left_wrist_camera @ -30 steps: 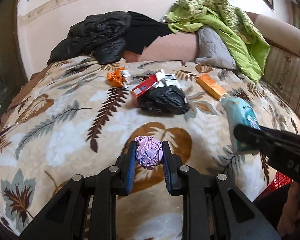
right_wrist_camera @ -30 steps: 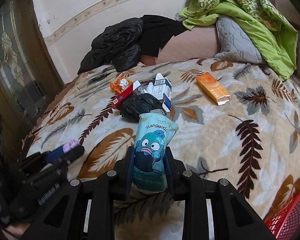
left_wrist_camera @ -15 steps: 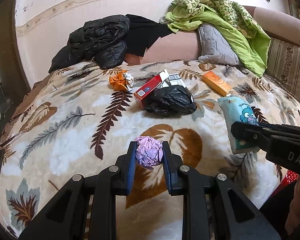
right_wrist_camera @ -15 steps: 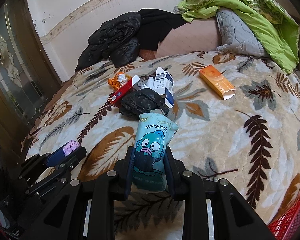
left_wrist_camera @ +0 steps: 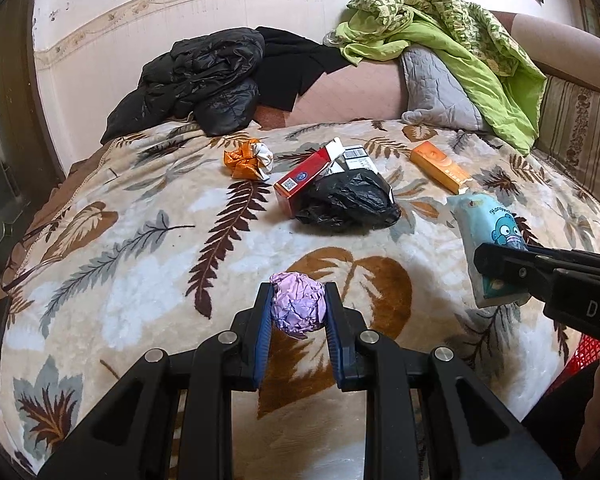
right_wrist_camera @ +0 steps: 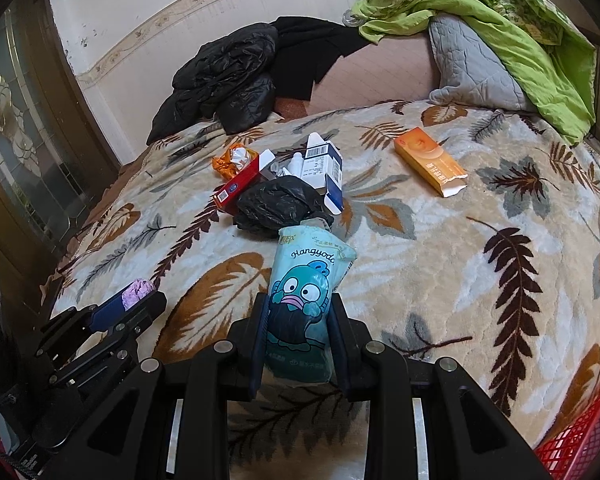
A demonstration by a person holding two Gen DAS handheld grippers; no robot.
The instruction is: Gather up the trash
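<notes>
Left gripper (left_wrist_camera: 298,310): jaws clamping a crumpled purple foil ball (left_wrist_camera: 297,305), holding it above the leaf-patterned bed blanket (left_wrist_camera: 140,280).
Right gripper (right_wrist_camera: 298,320): jaws pinching a light-blue tissue pack (right_wrist_camera: 306,300) with a cartoon fish, holding it upright over the blanket.
Lying mid-bed: black plastic bag (left_wrist_camera: 346,202), touching a red carton (left_wrist_camera: 302,176) and a white-and-blue box (right_wrist_camera: 324,168); crumpled orange wrapper (left_wrist_camera: 246,158) just beside; orange box (left_wrist_camera: 440,166) lying apart.
Red basket (right_wrist_camera: 580,436): sitting at the bed's near right edge.
</notes>
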